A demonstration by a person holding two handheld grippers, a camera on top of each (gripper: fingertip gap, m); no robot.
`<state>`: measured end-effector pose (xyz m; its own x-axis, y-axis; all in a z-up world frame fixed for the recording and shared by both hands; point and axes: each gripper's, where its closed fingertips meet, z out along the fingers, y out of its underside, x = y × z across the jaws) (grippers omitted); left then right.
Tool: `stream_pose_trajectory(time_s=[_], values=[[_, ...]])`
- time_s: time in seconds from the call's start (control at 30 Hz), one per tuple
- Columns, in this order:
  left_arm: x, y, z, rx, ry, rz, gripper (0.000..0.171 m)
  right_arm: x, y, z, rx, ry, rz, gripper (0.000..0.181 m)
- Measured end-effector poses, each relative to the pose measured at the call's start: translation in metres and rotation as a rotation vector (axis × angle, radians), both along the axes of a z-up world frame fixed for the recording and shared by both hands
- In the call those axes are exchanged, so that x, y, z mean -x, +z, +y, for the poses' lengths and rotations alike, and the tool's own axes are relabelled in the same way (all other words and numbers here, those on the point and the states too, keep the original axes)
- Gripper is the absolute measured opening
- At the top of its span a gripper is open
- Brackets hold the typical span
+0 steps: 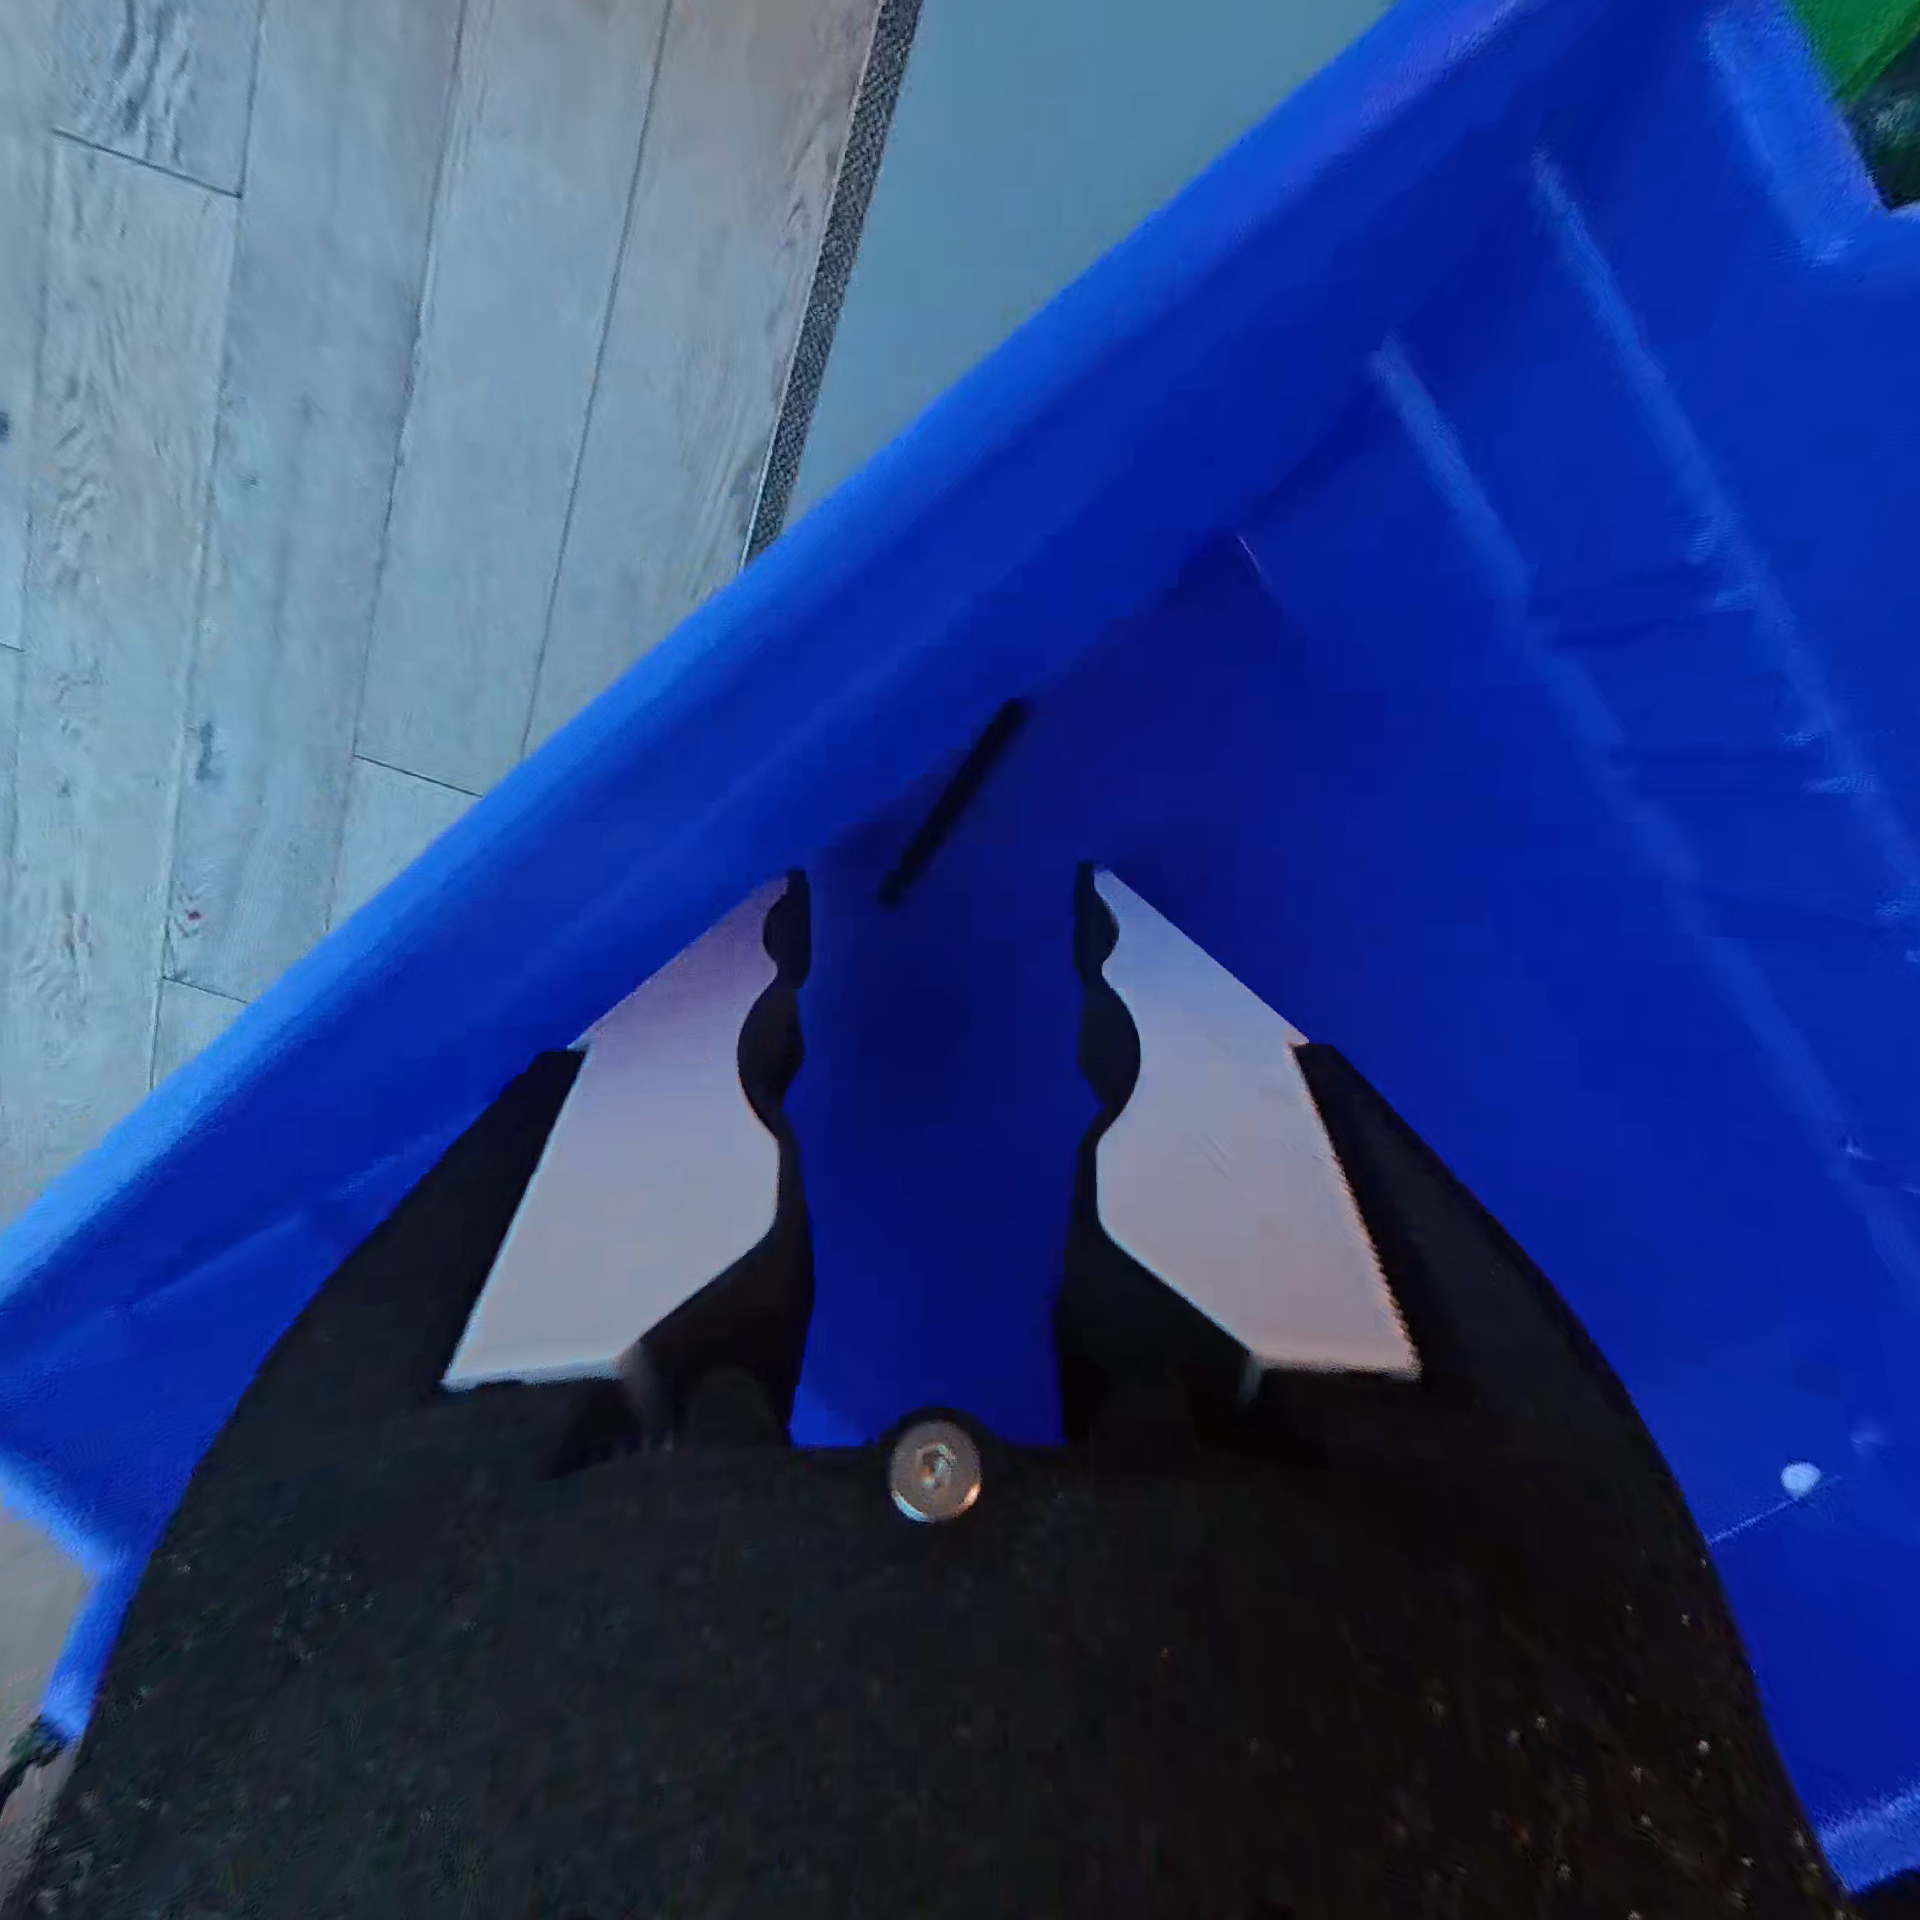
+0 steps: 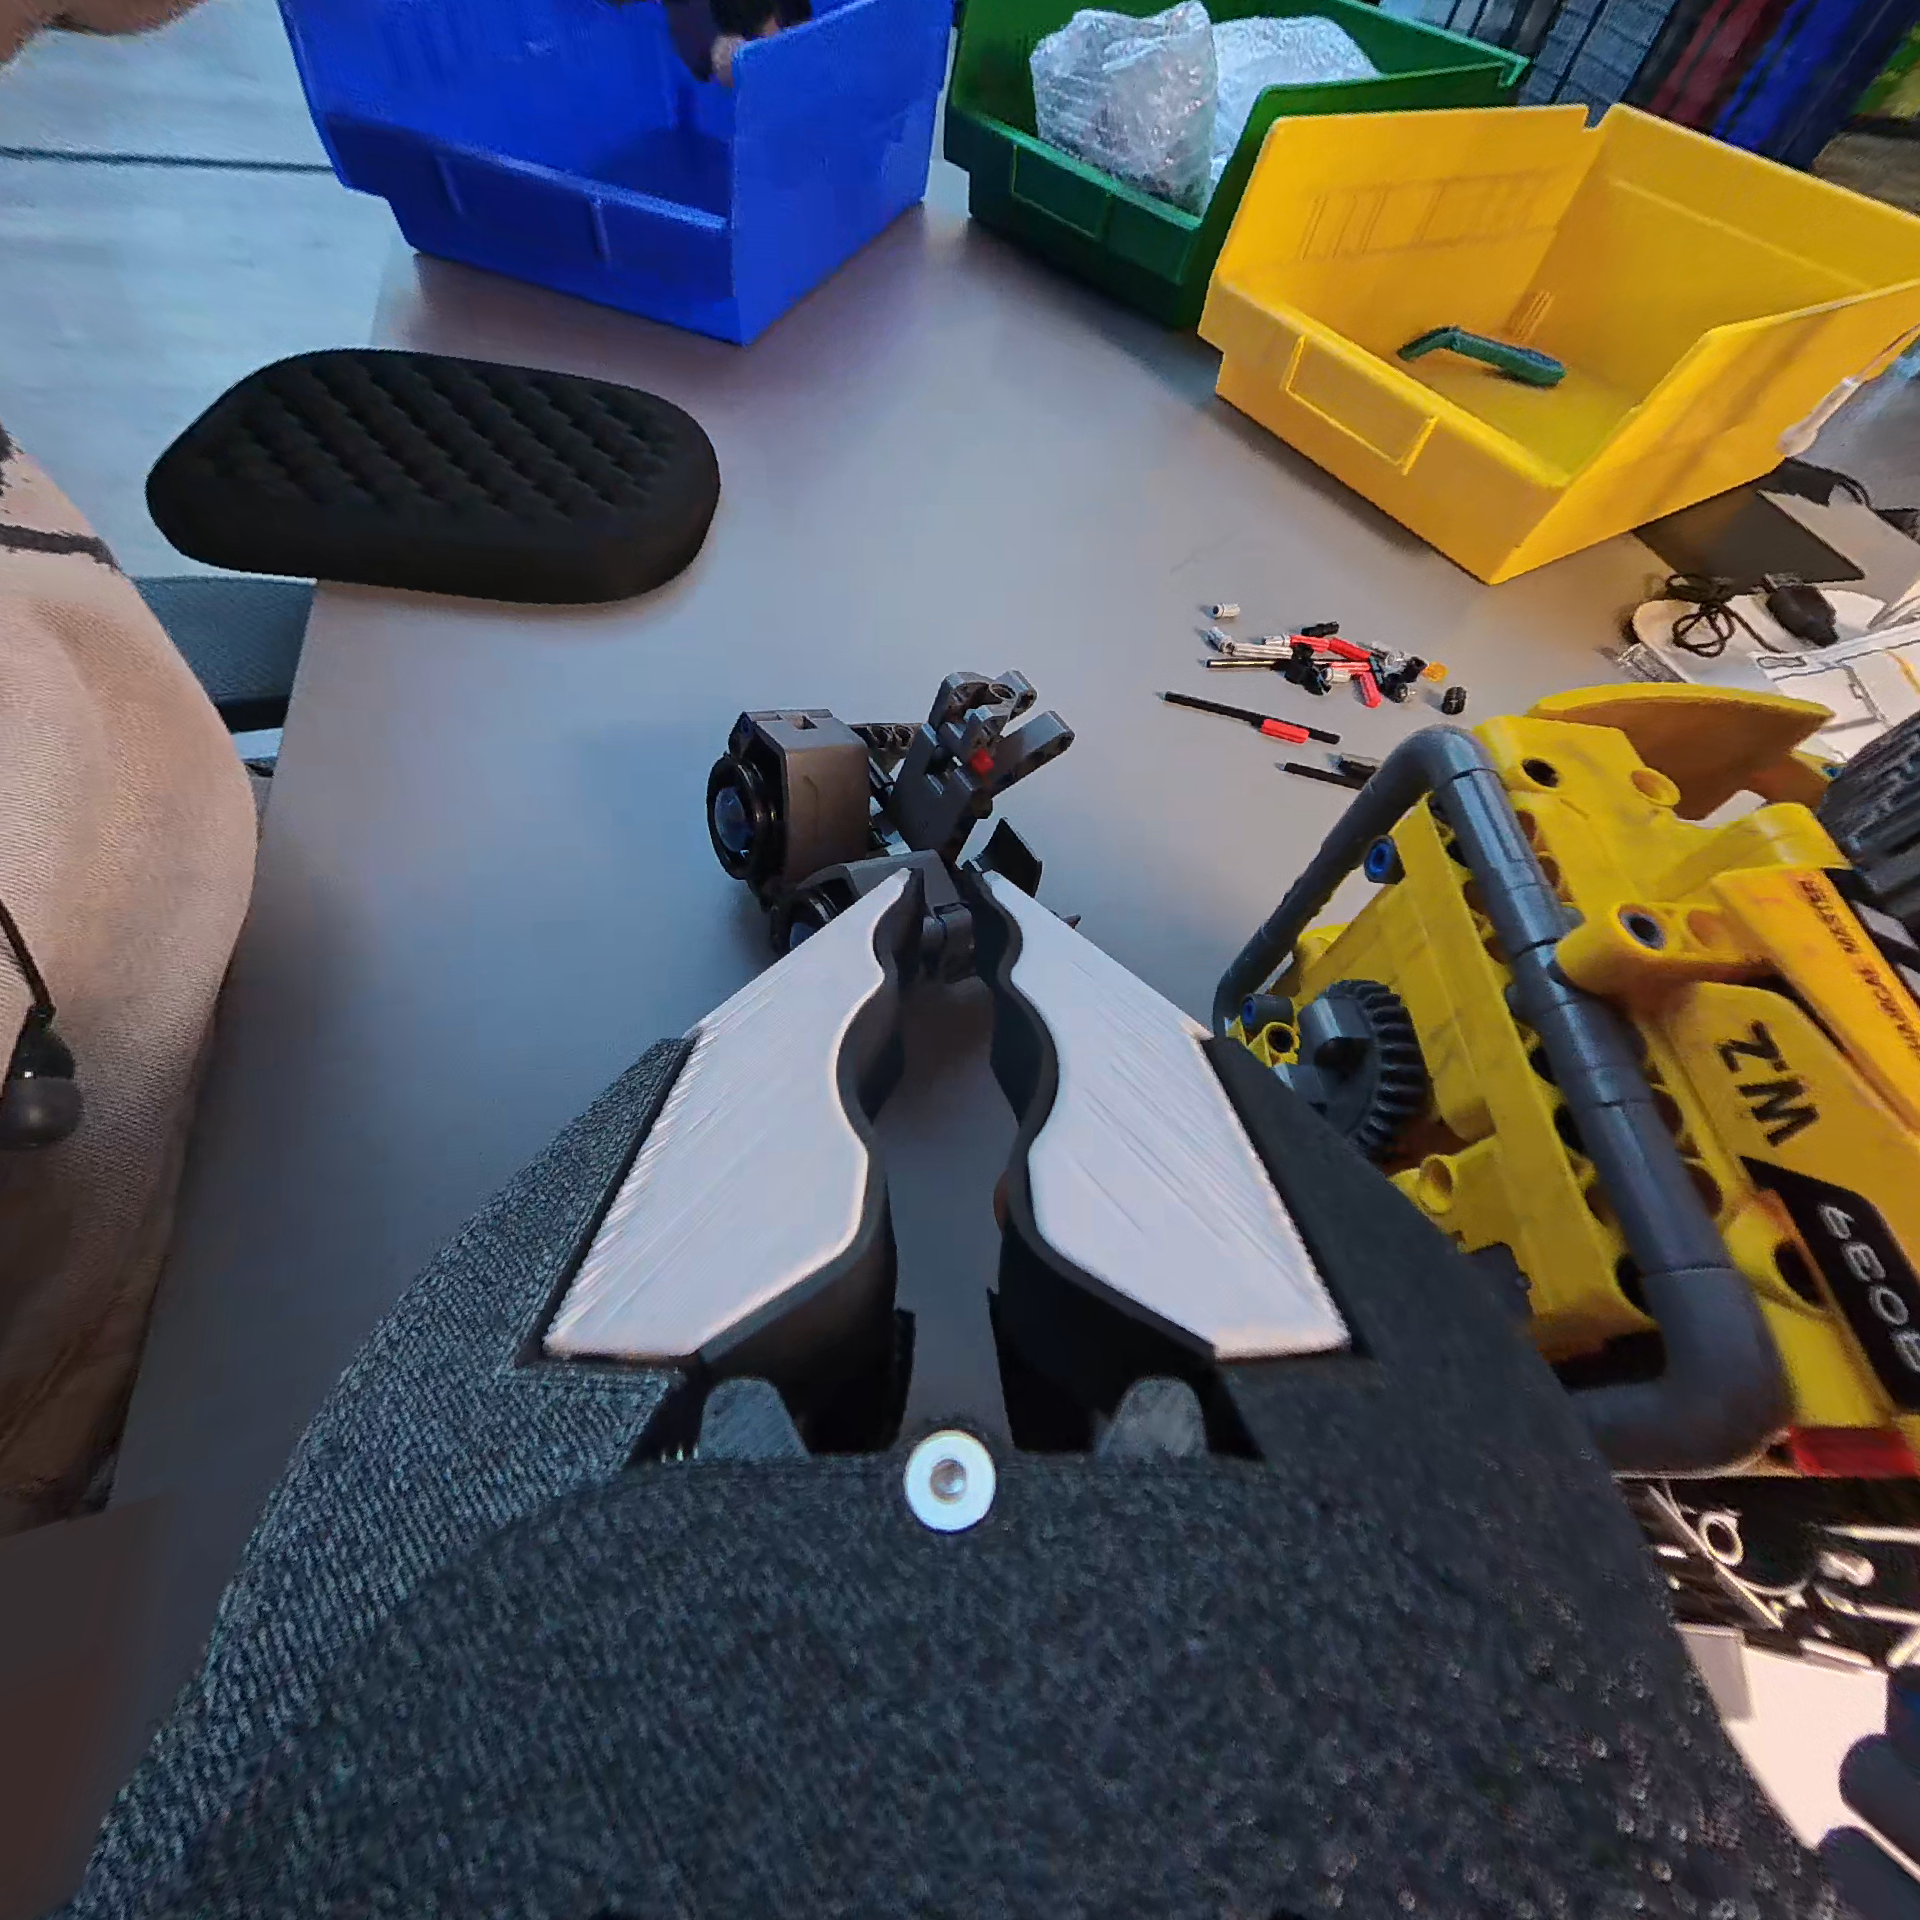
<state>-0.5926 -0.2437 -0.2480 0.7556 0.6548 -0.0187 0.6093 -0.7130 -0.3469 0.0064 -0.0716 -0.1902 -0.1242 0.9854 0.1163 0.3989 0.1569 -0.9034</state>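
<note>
My left gripper (image 1: pixel 940 883) is open and reaches into a blue bin (image 1: pixel 1455 727). A thin black rod (image 1: pixel 951 800) lies on the bin's surface just beyond the fingertips, loose from them. My right gripper (image 2: pixel 945 899) is shut on the near end of a dark grey and black brick assembly (image 2: pixel 831 790) that rests on the grey table (image 2: pixel 935 468). The assembly has a round black hub on its left and grey beams with a red pin at its top. The blue bin also shows in the right wrist view (image 2: pixel 623 187), at the table's far left.
A black dimpled pad (image 2: pixel 436 478) lies left of the assembly. A yellow brick-built vehicle (image 2: pixel 1558 1039) sits close on the right. Loose small pins and rods (image 2: pixel 1320 665) lie behind it. A green bin (image 2: pixel 1091 218) with plastic bags and a yellow bin (image 2: pixel 1455 312) stand at the back. A person's sleeve (image 2: pixel 94 883) is at the left. About 65 cm separates my left fingertips from my right.
</note>
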Motion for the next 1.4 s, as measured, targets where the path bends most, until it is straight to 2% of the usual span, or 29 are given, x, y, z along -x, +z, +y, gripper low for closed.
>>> stream_pose_trajectory(time_s=[0.1,0.27,0.37,0.4,0.43,0.6,0.7,0.8,0.87,0.9,1.0,1.07,1.17,1.27,1.33,1.4], values=[[0.007,-0.008,0.003,0.049,-0.005,0.017,0.035,0.000,-0.004,-0.002,0.001,0.010,-0.009,0.009],[0.013,-0.009,0.010,-0.037,-0.001,0.007,0.030,-0.002,-0.007,-0.006,-0.016,0.033,-0.014,0.009],[0.013,-0.010,0.008,-0.029,-0.020,0.010,0.025,-0.002,-0.006,-0.006,-0.011,0.034,-0.011,0.009],[0.010,-0.010,0.007,-0.015,-0.045,0.005,0.008,-0.002,-0.006,-0.006,-0.011,0.035,-0.012,0.009],[0.008,-0.010,0.007,0.001,-0.063,0.010,0.003,-0.002,-0.006,-0.006,-0.013,0.036,-0.013,0.009],[-0.007,-0.009,0.007,0.073,-0.169,0.004,0.002,-0.002,-0.005,-0.008,-0.025,0.043,-0.012,0.009],[-0.023,0.013,0.014,0.058,-0.255,0.051,0.002,-0.004,-0.002,-0.005,-0.033,0.034,0.004,0.009],[-0.055,0.069,0.031,-0.067,-0.368,0.165,0.003,-0.004,0.008,-0.003,-0.014,0.027,0.051,0.009],[-0.101,0.112,0.049,-0.197,-0.502,0.235,0.003,-0.004,0.017,-0.005,0.011,0.041,0.098,0.011],[-0.139,0.131,0.062,-0.292,-0.614,0.241,0.003,-0.003,0.023,-0.008,0.029,0.056,0.123,0.013],[-0.300,0.168,0.092,-0.671,-1.035,0.084,0.003,0.002,0.040,-0.023,0.102,0.121,0.192,0.019],[-0.395,0.165,0.099,-0.800,-1.231,-0.056,0.003,0.007,0.053,-0.034,0.145,0.164,0.230,0.022],[-0.503,0.139,0.102,-0.884,-1.464,-0.240,0.003,0.013,0.070,-0.049,0.177,0.207,0.265,0.024],[-0.563,0.119,0.109,-0.910,-1.610,-0.354,0.003,0.012,0.079,-0.054,0.210,0.216,0.280,0.024],[-0.583,0.115,0.114,-0.934,-1.661,-0.376,0.003,0.008,0.079,-0.053,0.225,0.209,0.271,0.020],[-0.594,0.118,0.117,-0.963,-1.689,-0.408,0.003,0.002,0.079,-0.051,0.236,0.199,0.283,0.008]])
